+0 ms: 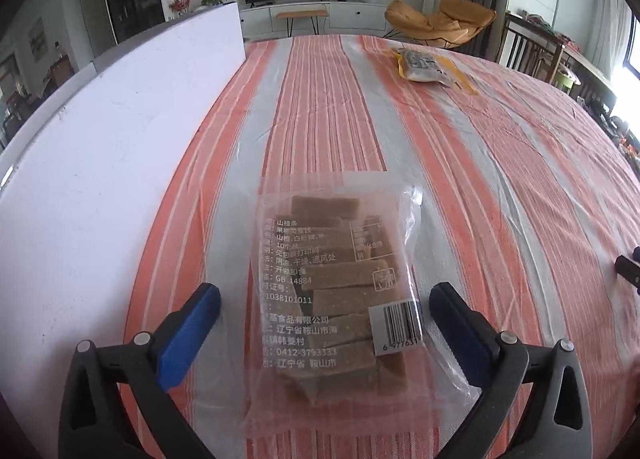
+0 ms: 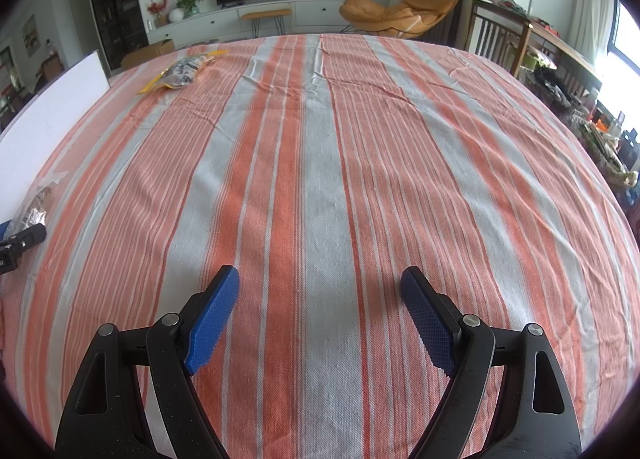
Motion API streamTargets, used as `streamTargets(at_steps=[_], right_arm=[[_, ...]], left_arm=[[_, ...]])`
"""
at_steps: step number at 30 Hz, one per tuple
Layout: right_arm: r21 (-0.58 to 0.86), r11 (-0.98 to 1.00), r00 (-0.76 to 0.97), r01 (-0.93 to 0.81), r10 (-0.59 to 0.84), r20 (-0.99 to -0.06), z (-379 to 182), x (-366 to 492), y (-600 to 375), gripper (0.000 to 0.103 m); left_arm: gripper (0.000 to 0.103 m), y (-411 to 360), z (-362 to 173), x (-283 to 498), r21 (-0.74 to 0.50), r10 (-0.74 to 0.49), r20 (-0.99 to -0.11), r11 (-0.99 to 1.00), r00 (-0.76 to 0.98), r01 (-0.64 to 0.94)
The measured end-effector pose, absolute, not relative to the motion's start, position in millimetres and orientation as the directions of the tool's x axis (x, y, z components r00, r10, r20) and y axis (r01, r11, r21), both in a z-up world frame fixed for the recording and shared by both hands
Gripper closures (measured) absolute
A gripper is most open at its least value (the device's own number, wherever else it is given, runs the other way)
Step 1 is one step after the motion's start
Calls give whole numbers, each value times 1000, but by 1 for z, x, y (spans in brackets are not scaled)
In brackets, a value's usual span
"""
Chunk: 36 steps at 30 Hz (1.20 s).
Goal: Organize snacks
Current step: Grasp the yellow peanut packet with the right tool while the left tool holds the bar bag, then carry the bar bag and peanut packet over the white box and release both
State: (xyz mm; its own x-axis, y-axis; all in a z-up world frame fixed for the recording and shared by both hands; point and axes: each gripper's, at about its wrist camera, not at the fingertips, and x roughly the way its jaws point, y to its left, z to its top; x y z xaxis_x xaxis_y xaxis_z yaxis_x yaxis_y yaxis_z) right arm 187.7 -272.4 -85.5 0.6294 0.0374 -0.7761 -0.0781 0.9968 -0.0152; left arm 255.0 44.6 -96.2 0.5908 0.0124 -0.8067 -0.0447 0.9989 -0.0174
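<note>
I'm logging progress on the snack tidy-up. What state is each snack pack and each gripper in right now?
Clear pack: lying flat on the cloth, label side up, between the left jaws, not pinched.
Yellow pack: lying at the far end of the table, untouched.
Left gripper: jaws wide open.
Right gripper: jaws open, empty, over bare cloth.

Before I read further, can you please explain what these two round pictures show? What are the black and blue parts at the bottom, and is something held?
No robot is here: a person holds one hand tool in each hand, and a wide-angle camera on each looks forward along its two blue-padded fingers. One picture comes from the left tool, the other from the right tool. Both look down on a table with a striped cloth. A clear packet of brown snack bars lies between the left tool's open fingers, not pinched. A yellow snack bag lies farther away, and a white board stands at the left. The right tool is open over bare cloth. Nothing is held.
</note>
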Motion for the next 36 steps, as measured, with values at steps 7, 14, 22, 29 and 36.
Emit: streamTargets(at_steps=[7, 14, 22, 29, 36], right_arm=[[-12, 996, 622, -86, 44, -782, -87, 190, -271, 9], [-104, 967, 542, -232, 40, -840, -65, 272, -223, 11], [5, 942, 544, -335, 198, -815, -41, 411, -103, 11], [54, 971, 453, -235, 158, -877, -73, 479, -66, 13], [103, 964, 465, -244, 209, -861, -67, 434, -96, 47]], left_arm=[[0, 44, -95, 253, -18, 12, -807, 999, 591, -45], [0, 44, -95, 252, -18, 13, -807, 999, 591, -45], [0, 44, -95, 253, -17, 13, -807, 999, 590, -45], [0, 44, -94, 252, -18, 13, -807, 999, 590, -45], [0, 44, -95, 252, -18, 13, -807, 999, 590, -46]])
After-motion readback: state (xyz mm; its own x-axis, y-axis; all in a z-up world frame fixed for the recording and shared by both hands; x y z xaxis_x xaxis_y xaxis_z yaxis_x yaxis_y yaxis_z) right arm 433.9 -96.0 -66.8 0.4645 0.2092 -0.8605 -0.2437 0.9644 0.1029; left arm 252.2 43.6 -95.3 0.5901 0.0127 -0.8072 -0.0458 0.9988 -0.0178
